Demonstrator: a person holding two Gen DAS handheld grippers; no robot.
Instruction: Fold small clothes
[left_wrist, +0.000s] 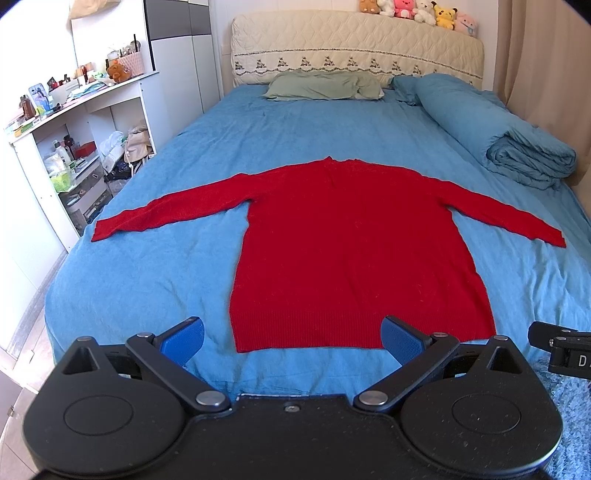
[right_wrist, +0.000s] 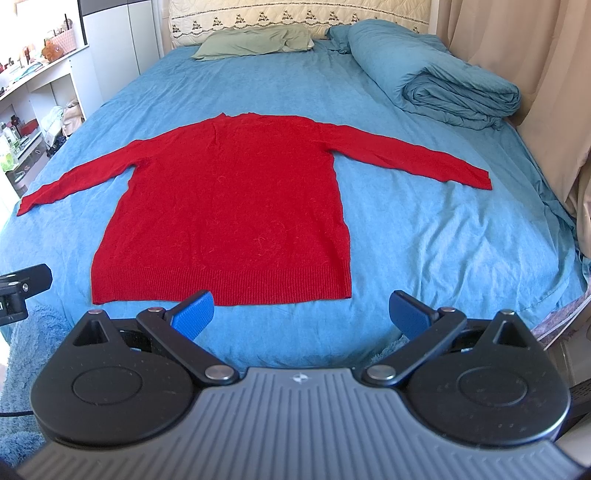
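Observation:
A red long-sleeved sweater (left_wrist: 343, 251) lies flat on the blue bed sheet (left_wrist: 155, 258), both sleeves spread out to the sides, hem nearest me. It also shows in the right wrist view (right_wrist: 229, 206). My left gripper (left_wrist: 291, 338) is open and empty, held just short of the hem, its blue pads wide apart. My right gripper (right_wrist: 301, 314) is open and empty, near the hem's right corner. The right gripper's edge shows in the left wrist view (left_wrist: 561, 350), and the left gripper's edge in the right wrist view (right_wrist: 18, 291).
A green pillow (left_wrist: 325, 86) and a rolled blue duvet (left_wrist: 491, 129) lie at the head and right side of the bed. A white shelf unit (left_wrist: 74, 147) with clutter stands left. Curtains (right_wrist: 535, 66) hang on the right. Plush toys (left_wrist: 417, 11) sit on the headboard.

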